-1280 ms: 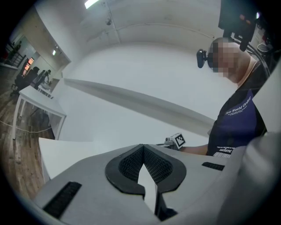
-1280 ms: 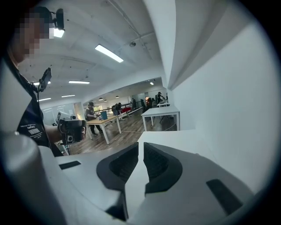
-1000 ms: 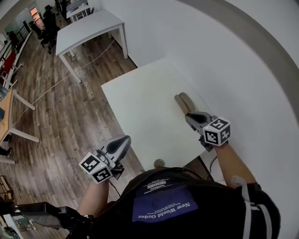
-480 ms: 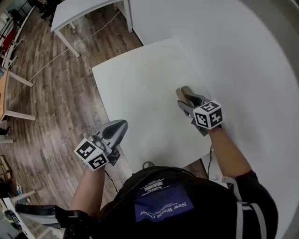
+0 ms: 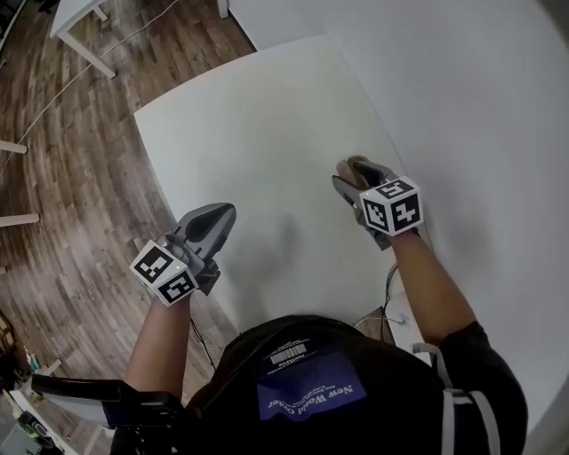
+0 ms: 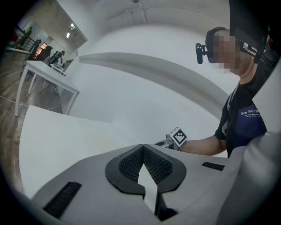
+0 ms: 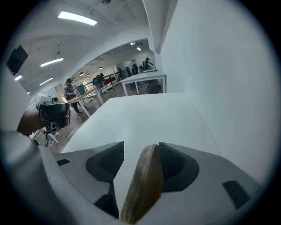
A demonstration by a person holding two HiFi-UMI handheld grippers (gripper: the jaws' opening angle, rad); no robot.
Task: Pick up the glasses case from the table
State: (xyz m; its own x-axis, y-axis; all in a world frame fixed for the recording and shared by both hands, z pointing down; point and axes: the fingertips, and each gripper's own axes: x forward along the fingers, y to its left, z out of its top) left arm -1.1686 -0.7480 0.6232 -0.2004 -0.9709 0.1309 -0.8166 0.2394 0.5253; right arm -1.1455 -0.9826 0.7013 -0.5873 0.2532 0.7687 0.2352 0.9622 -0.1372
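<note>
Glasses case of tan, wood-grained material stood on edge between the jaws of the right gripper. It leaned against the right-hand ribbed black pad, with a clear gap at the other pad. In the head view it was only a brown sliver at the tip of the right gripper. It sat at the right side of the plain white square table, close to the white wall (whether it rested on the top could not be made out).

Dark wood plank floor lay to the left of that table, and a second white table stood at the far corner. The right gripper view showed more tables, distant people and bright ceiling strip lights.

A blue patch on the person's dark shirt read "New World Order". The barcode label above it was too small to read.

The right gripper's jaws had just been opening and stood wide apart, clamping nothing. The left gripper was at the table's near left edge. The left gripper view showed its grey jaws closed tip to tip, with nothing between them.
</note>
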